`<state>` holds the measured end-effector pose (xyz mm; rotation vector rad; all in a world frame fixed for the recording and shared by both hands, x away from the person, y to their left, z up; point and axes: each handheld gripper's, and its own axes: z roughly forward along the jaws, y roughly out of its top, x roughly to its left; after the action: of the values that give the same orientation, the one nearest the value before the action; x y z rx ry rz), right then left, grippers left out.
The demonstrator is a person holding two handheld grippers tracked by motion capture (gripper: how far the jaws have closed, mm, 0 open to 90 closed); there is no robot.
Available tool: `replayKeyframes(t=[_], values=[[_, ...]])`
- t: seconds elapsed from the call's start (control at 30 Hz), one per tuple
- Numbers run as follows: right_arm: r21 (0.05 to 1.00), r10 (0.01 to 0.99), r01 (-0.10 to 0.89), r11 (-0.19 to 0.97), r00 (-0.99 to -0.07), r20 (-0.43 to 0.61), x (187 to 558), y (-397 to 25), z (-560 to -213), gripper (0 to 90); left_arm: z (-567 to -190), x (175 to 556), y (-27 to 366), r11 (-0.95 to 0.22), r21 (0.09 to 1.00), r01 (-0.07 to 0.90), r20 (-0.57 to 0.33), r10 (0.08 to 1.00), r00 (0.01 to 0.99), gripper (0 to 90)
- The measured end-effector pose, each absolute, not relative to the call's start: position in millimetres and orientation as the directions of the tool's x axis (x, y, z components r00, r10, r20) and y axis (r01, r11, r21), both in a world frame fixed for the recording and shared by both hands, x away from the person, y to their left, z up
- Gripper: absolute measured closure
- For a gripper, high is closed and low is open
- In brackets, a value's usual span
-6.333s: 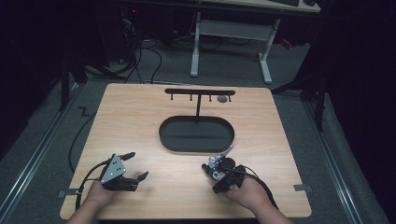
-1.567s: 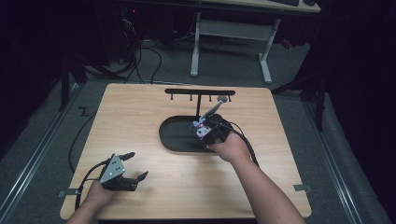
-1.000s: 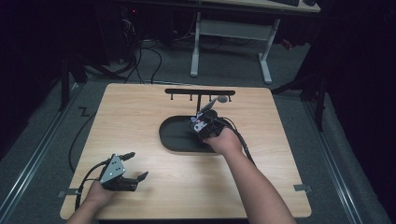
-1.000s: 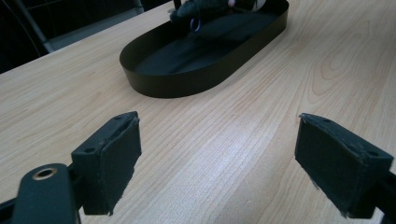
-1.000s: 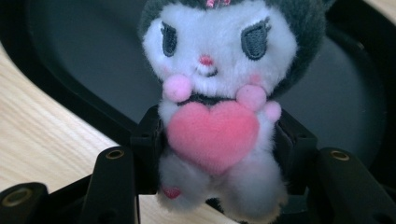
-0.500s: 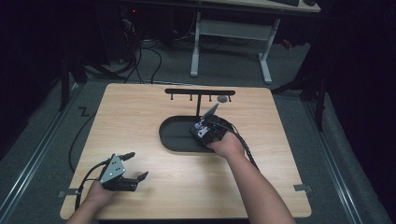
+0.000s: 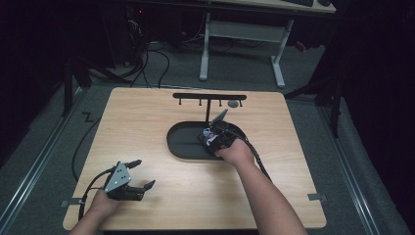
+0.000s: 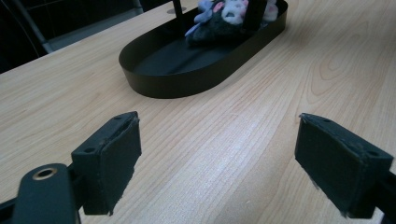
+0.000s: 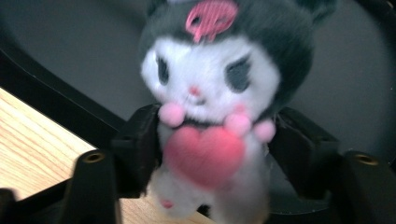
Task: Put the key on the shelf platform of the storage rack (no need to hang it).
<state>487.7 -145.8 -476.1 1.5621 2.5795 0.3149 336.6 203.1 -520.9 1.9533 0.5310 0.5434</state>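
Observation:
A plush toy (image 9: 210,88) with a white face, dark hood and pink heart sits between the jaws of my right gripper (image 9: 212,144), which is shut on its body. In the high view the right gripper (image 7: 215,137) holds the plush toy (image 7: 210,139) over the right end of the black oval tray (image 7: 183,144). My left gripper (image 7: 145,173) rests at the table's front left, open and holding nothing. The left gripper view looks past its own open jaws (image 8: 224,163) to the tray (image 8: 187,70) and the plush toy (image 8: 219,16).
A black T-shaped stand with hooks (image 7: 210,97) rises behind the tray, a small grey object (image 7: 233,104) hanging at its right end. The wooden table (image 7: 147,122) ends close behind the stand. Cables trail from both grippers.
The right gripper came forward from the table's front right to the tray with the plush toy, then shifted slightly left and lower over the last second. The left gripper stayed put.

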Motion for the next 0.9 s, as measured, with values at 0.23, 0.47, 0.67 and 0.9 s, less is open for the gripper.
replayKeyframes(t=[0.23,0.47,0.67,0.9], values=[[0.260,0.894,0.864,0.431,-0.449,0.009,482.9,-147.0,-464.9,27.5,-520.9,336.4,202.9,-0.406,0.905,0.129,0.146,0.579,0.802,15.4],[0.286,0.891,0.854,0.434,-0.453,0.001,474.0,-151.0,-451.8,26.7,-521.0,336.4,202.8,-0.404,0.906,0.130,0.145,0.582,0.801,15.4],[0.310,0.888,0.841,0.444,-0.459,-0.027,465.5,-161.9,-439.9,27.4,-521.2,336.3,202.4,-0.403,0.906,0.130,0.144,0.583,0.800,15.4],[0.325,0.877,0.820,0.471,-0.475,-0.073,455.2,-167.1,-435.1,29.4,-521.1,336.1,202.1,-0.410,0.903,0.128,0.151,0.582,0.799,15.4]])
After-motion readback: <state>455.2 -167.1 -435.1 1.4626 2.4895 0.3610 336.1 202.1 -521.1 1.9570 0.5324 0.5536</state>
